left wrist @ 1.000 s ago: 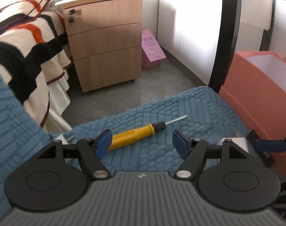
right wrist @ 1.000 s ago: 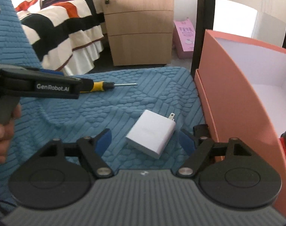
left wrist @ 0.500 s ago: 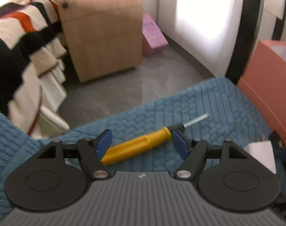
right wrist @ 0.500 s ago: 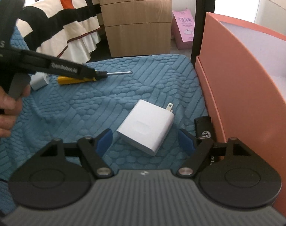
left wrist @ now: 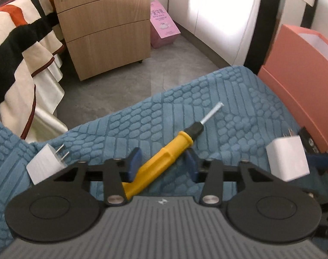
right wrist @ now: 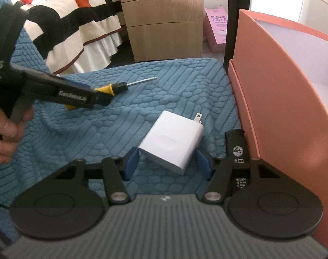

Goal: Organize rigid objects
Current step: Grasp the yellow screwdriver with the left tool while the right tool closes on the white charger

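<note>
The left gripper [left wrist: 162, 165] has been closing around the smooth yellow screwdriver [left wrist: 164, 159]; the right gripper [right wrist: 167, 165] has been closing around the flat white charger [right wrist: 171, 142], on the bumpy blue mat [right wrist: 142, 99]. I cannot tell if either squeezes.

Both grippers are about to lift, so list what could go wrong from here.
1. The left gripper, whose jaws have just been closing, straddles the yellow plastic-handled screwdriver crosswise and off-centre; it may tip or slip.
2. The right gripper, also just closing, meets the flat white charger block at an angle, so it could twist out.
</note>
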A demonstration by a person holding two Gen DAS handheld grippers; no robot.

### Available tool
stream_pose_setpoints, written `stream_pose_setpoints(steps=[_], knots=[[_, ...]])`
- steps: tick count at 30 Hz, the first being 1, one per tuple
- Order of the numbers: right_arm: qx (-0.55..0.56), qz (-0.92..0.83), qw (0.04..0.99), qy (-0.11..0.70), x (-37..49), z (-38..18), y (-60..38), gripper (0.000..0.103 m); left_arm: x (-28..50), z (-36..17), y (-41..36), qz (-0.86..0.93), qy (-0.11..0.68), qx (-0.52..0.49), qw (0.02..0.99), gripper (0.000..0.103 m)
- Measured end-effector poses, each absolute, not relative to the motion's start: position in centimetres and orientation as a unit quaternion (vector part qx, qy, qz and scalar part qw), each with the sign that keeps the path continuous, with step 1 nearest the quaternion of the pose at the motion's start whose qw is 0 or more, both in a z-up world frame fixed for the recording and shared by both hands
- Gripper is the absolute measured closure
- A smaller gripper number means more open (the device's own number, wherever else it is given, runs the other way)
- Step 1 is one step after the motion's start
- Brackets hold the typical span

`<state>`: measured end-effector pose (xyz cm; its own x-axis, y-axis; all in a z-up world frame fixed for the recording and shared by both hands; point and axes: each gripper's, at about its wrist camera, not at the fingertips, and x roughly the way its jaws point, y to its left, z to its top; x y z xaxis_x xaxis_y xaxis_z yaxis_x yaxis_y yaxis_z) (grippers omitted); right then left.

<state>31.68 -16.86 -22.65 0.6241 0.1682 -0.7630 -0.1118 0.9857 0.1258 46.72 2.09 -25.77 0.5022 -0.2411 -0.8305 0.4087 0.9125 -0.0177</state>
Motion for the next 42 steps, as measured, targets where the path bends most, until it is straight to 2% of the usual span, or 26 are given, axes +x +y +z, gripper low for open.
stream_pose_setpoints(steps=[4,7,24,31,42], knots=[[0.035,0.080,0.899,0.429,31.6,-22.6,-17.0,0.043,45.5,-25.6,2.0,-0.181,0.467,0.069,0.863,0.074],[0.039,0.081,0.898,0.431,31.5,-22.6,-17.1,0.043,43.9,-25.5,1.3,-0.166,0.469,0.052,0.866,0.080],[0.044,0.100,0.892,0.438,28.9,-21.9,-17.7,0.043,34.9,-24.9,1.1,-0.093,0.496,-0.038,0.863,0.081],[0.005,0.121,0.894,0.431,26.8,-21.5,-17.4,0.044,30.8,-24.8,1.7,-0.056,0.506,-0.078,0.857,0.081],[0.008,0.133,0.878,0.460,23.2,-21.9,-17.9,0.044,26.0,-23.8,1.5,-0.033,0.520,-0.116,0.846,0.081]])
